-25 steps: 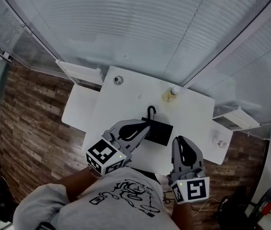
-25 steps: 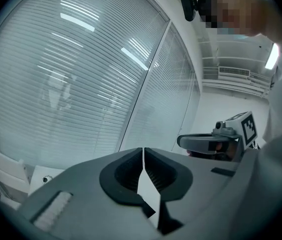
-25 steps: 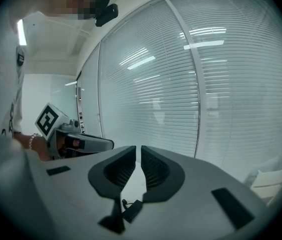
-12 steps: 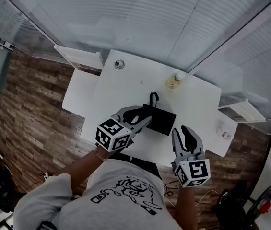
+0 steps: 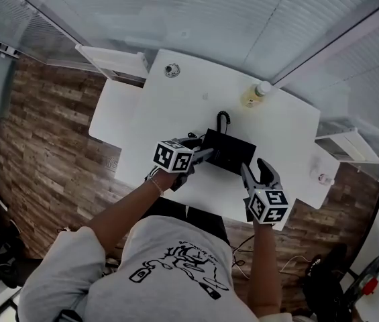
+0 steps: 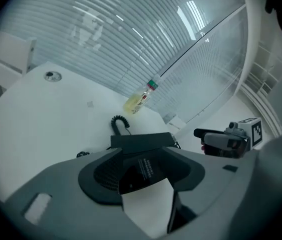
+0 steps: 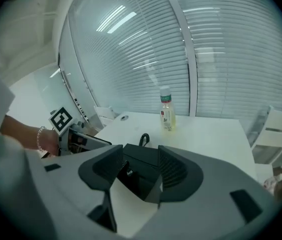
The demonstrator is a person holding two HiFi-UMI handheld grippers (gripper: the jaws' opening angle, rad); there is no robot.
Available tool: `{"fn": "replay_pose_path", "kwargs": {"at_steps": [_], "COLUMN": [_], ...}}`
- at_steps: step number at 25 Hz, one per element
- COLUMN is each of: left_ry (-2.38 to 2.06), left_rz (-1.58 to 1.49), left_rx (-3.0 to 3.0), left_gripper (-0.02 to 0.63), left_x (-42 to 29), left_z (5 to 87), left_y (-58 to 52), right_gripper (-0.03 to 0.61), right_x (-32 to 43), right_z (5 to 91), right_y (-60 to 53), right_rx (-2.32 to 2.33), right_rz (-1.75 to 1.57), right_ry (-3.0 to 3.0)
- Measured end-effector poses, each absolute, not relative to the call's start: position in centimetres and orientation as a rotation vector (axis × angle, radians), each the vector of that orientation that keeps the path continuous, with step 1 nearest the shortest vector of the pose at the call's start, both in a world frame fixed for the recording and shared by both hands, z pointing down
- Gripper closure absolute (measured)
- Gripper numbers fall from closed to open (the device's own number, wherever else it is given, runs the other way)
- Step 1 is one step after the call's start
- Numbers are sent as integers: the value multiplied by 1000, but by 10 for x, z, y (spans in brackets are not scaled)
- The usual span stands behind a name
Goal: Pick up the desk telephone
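A black desk telephone (image 5: 229,151) is seen resting near the middle of a white table (image 5: 176,113), its coiled cord (image 5: 223,119) trailed toward 12 o'clock. The left gripper (image 5: 201,149) is held at the telephone's 9 o'clock edge and the right gripper (image 5: 256,169) near its 5 o'clock corner, both angled down toward it. The jaws of both grippers have just been opening and are shown spread wide; in each gripper view the telephone is framed in the gap between them, with no pad pressed against it. A clear bottle (image 5: 256,94) of yellowish liquid is stood upright at 1 o'clock from the telephone, well apart, and a small round fitting (image 5: 171,70) is set in the tabletop at 11 o'clock. Slatted blinds (image 5: 209,19) are seen beyond the table
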State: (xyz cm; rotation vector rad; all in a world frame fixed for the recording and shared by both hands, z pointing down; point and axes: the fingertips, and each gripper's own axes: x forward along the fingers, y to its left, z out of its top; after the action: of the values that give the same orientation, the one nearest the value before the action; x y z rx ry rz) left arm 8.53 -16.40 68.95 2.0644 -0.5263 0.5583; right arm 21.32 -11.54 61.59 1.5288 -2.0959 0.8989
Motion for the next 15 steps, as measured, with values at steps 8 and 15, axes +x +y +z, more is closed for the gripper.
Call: {"fn": "replay_pose_path", "kwargs": {"at_steps": [8, 15], "left_ry": [-548, -519], "left_rz": [550, 567], "left_rx": [1896, 1913], "left_gripper": [341, 342], "left_x": [80, 83], "left_z": [753, 757], "left_y": [-157, -158], "right_gripper": [356, 356], "right_x": [225, 215], "right_z": [690, 716], "right_y": [-112, -108], "right_rx": [1544, 1479], "right_rz": [1172, 1311], "right_ry": [-1993, -1995]}}
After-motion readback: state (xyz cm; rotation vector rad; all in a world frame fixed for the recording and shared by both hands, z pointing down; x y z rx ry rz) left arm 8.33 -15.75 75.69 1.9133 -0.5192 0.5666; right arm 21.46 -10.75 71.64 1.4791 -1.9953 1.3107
